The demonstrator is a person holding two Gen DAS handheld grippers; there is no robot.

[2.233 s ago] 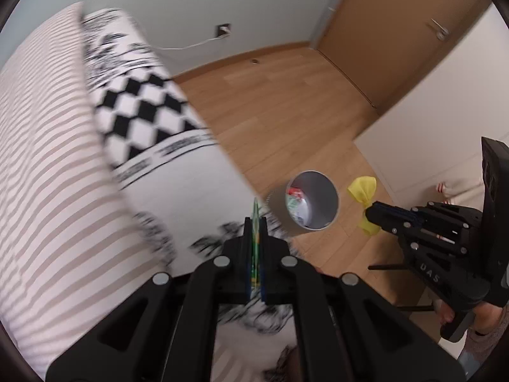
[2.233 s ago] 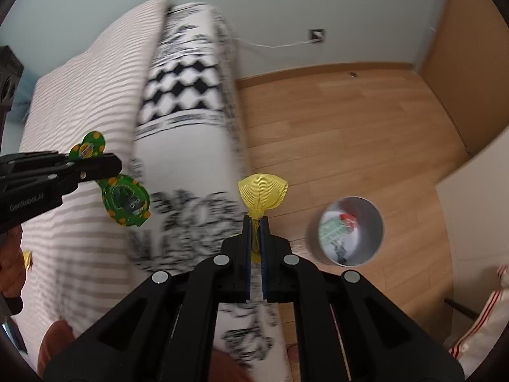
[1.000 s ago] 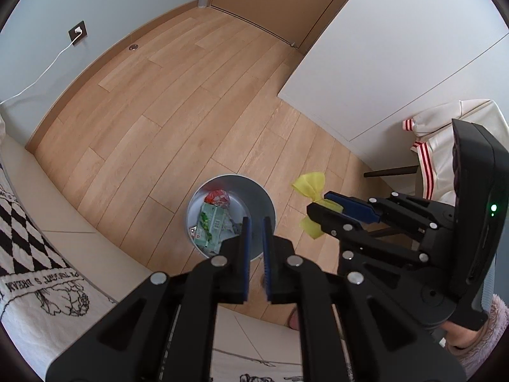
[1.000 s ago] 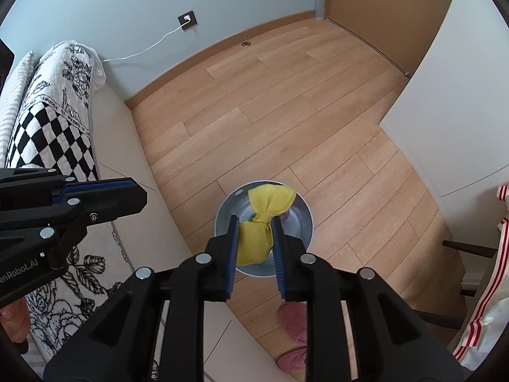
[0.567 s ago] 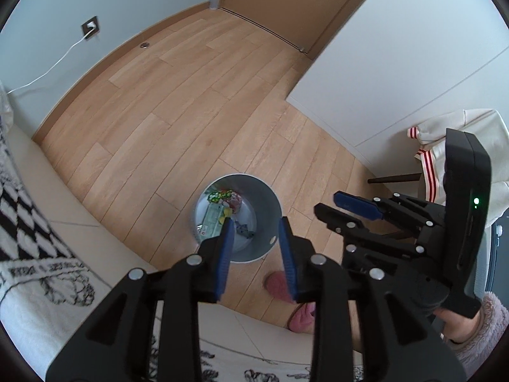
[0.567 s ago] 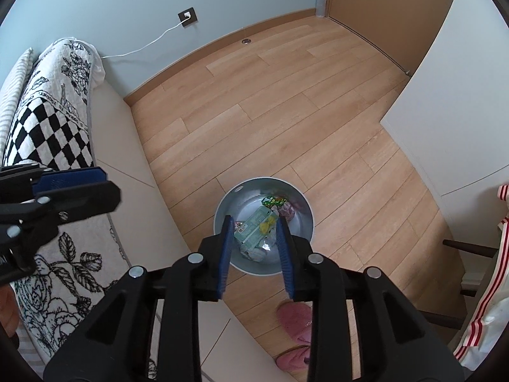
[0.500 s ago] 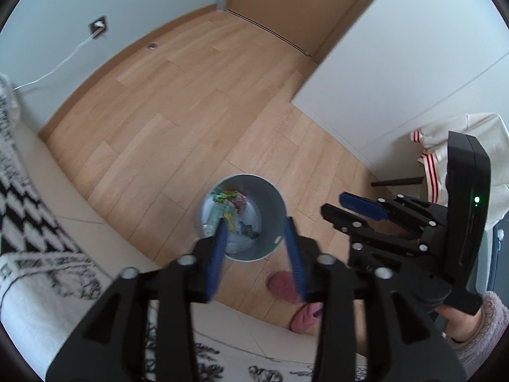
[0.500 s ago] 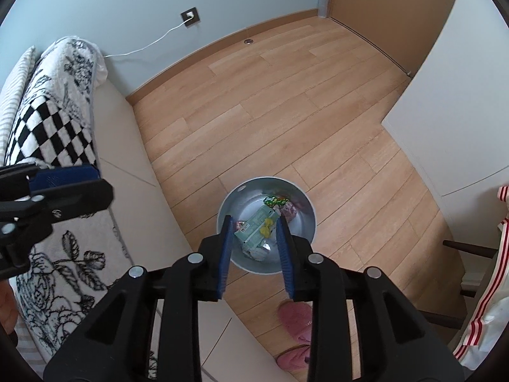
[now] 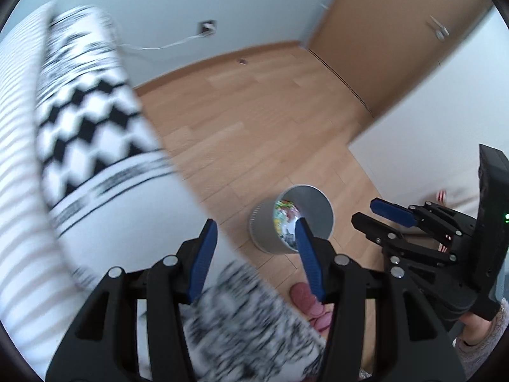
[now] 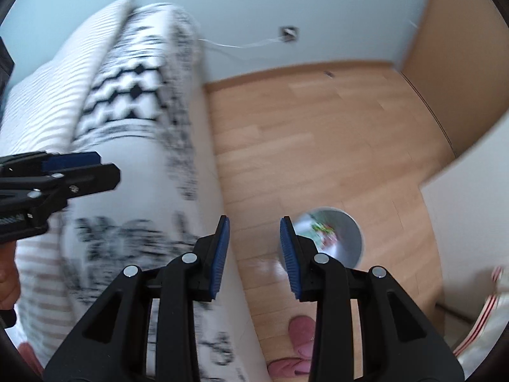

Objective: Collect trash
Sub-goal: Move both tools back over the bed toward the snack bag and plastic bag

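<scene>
A round metal trash bin (image 9: 313,197) stands on the wood floor beside the bed and holds several colourful wrappers (image 9: 284,213). It also shows in the right wrist view (image 10: 345,238), blurred. My left gripper (image 9: 254,238) is open and empty, over the bed edge just left of the bin. My right gripper (image 10: 253,238) is open and empty, over the floor between bed and bin. The right gripper also shows at the right of the left wrist view (image 9: 381,213), and the left gripper at the left of the right wrist view (image 10: 95,165).
A bed with a black-and-white patterned blanket (image 9: 89,127) fills the left side, also in the right wrist view (image 10: 133,102). Pink slippers (image 10: 299,331) lie on the floor near the bin. A wooden door (image 9: 397,31), a white wall (image 9: 445,133) and a wall socket with cable (image 9: 206,28) stand beyond.
Both grippers opened and dropped their trash into the bin: the yellow wrapper and the green one. Both views have now swung left and up toward the bed, with motion blur.
</scene>
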